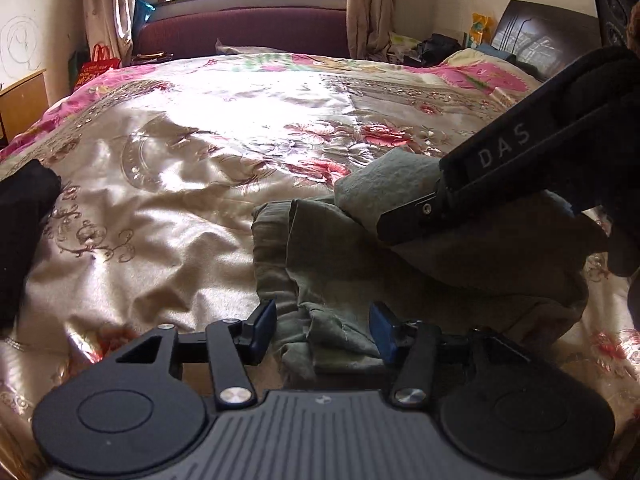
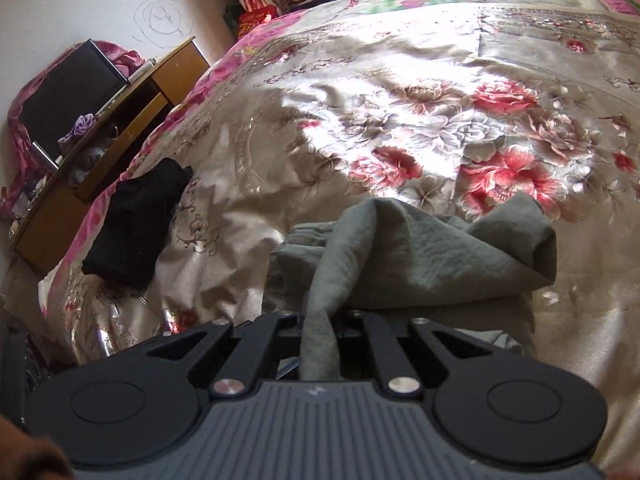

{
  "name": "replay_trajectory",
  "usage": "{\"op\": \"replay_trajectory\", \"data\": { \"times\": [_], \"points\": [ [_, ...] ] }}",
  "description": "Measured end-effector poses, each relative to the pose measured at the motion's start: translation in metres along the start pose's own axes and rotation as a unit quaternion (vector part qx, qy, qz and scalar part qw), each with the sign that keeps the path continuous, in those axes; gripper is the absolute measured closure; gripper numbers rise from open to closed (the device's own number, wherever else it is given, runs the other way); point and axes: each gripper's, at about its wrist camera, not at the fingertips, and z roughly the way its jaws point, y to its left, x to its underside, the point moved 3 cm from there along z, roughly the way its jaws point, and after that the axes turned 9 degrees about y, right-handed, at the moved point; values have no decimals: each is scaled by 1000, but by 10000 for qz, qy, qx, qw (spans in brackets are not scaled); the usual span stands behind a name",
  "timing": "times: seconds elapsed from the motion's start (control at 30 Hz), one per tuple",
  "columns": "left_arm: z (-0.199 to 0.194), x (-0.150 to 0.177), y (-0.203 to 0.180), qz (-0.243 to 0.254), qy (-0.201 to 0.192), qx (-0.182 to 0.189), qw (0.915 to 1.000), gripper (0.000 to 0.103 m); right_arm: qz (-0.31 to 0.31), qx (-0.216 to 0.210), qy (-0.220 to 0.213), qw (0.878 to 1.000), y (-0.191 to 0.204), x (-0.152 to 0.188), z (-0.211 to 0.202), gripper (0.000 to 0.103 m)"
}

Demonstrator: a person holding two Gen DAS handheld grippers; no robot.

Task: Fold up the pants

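Grey-green pants (image 1: 340, 248) lie bunched on a shiny floral bedspread (image 1: 180, 184). My left gripper (image 1: 323, 330) is open, its blue-padded fingers (image 1: 264, 326) straddling a fold at the near edge of the pants. My right gripper comes in from the right in the left wrist view (image 1: 404, 224) and holds part of the pants lifted. In the right wrist view the right gripper (image 2: 320, 320) is shut on a strip of the pants (image 2: 400, 240), which rises from between the jaws and drapes away over the bed.
A black folded garment (image 2: 136, 224) lies at the bed's left edge, also in the left wrist view (image 1: 24, 232). A wooden bedside cabinet (image 2: 100, 152) stands left of the bed. A maroon sofa (image 1: 244, 32) and window are beyond the far end; a headboard (image 1: 544, 36) is at right.
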Motion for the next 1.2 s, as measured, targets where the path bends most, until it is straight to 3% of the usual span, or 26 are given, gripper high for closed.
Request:
{"op": "replay_trajectory", "data": {
  "times": [0.1, 0.17, 0.27, 0.4, 0.47, 0.53, 0.57, 0.63, 0.7, 0.83, 1.03, 1.07, 1.1, 1.17, 1.2],
  "points": [
    [-1, 0, 4, -69, -13, 33, 10000, 37, 66, 141, 36, 9999, 9, 1, 13, 95],
    [4, 0, 4, -66, 89, 32, 9999, 36, -163, 383, -111, 9991, 18, 3, 12, 95],
    [11, 3, 9, -205, 302, 172, 9992, 34, -247, 360, -338, 9985, 26, -2, -3, 95],
    [13, 4, 22, -563, 340, 546, 9963, 34, 354, 209, -959, 9945, 7, -27, -41, 96],
    [12, 4, 25, -651, 323, 635, 9953, 34, 641, 408, -1370, 9877, -7, -39, -59, 96],
    [10, 4, 24, -640, 287, 640, 9955, 34, 620, 643, -1592, 9832, -6, -42, -68, 96],
    [9, 4, 24, -641, 275, 641, 9955, 34, 187, 669, -1674, 9834, 9, -38, -70, 96],
    [8, 4, 25, -689, 273, 633, 9952, 34, -1078, 774, -1454, 9804, 51, -18, -56, 96],
    [6, 5, 29, -811, 284, 590, 9945, 34, -1523, 602, -807, 9832, 69, 1, -27, 96],
    [1, 7, 38, -1039, 285, 580, 9925, 33, -1044, 653, -79, 9924, 47, 24, 21, 96],
    [3, 6, 38, -1052, 287, 549, 9925, 32, -923, 587, -39, 9940, 42, 33, 29, 91],
    [3, 6, 39, -1094, 290, 567, 9920, 32, -910, 563, -48, 9942, 40, 33, 26, 87],
    [4, 6, 41, -1148, 306, 578, 9912, 30, -861, 504, -64, 9950, 39, 32, 22, 76],
    [4, 6, 42, -1176, 320, 584, 9908, 29, -886, 402, -121, 9952, 35, 35, 11, 65],
    [3, 6, 40, -1136, 303, 555, 9915, 29, -973, 438, -210, 9941, 35, 36, 5, 65]
  ]
}}
